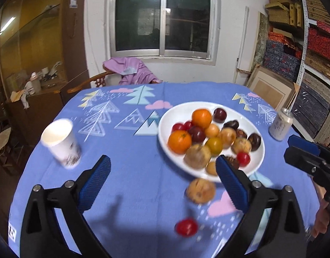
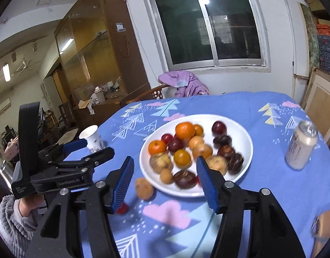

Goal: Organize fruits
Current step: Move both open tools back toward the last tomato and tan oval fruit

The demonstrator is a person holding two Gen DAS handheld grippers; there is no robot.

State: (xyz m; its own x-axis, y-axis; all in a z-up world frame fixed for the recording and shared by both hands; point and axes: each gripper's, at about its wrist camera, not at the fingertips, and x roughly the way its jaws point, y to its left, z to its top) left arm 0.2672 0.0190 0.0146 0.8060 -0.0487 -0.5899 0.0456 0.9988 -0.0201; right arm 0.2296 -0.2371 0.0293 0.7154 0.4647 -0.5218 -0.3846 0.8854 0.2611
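Note:
A white plate on the blue patterned tablecloth holds oranges, dark plums, small red tomatoes and several brown fruits. Two pieces lie loose on the cloth in front of it: a brown speckled fruit and a red tomato. My left gripper hangs open and wide above the cloth, near the plate's front rim, with nothing between its pads. My right gripper is open over the plate's near edge, holding nothing. Each gripper also shows at the edge of the other's view.
A white paper cup stands left of the plate. A drink can stands to its right. Behind the table is a chair draped with a purple garment. Stacked boxes fill shelves at the right.

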